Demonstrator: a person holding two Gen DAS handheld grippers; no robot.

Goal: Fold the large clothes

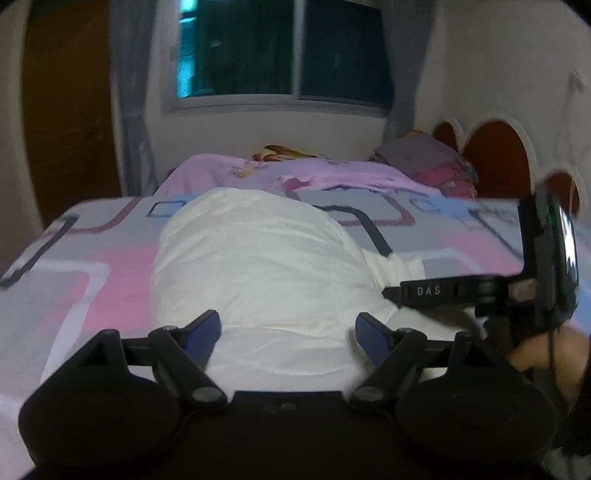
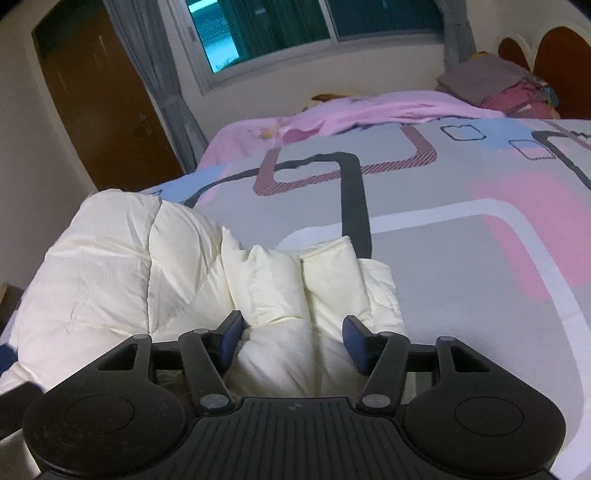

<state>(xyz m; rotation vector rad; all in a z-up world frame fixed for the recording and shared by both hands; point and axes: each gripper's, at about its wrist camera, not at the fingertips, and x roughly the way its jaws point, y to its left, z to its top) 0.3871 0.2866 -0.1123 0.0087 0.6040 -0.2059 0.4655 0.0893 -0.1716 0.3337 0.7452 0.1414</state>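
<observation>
Garment: cream padded jacket (image 1: 255,266), bundled on bedspread (image 1: 74,266), part-folded.
Left gripper (image 1: 288,328): wide, straddling jacket's near edge.
Right gripper (image 2: 291,336): wide, over bunched sleeve folds, seemingly seeking hold.

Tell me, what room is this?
Most likely a bedroom. There's a big bed with a patterned bedspread, a pillow against the headboard, and a curtained window.

A dark window (image 1: 280,51) sits top centre between grey curtains (image 1: 129,92); a brown door (image 2: 99,99) stands upper left, a red headboard (image 1: 495,155) at right, cream walls (image 1: 480,62) all round.
</observation>
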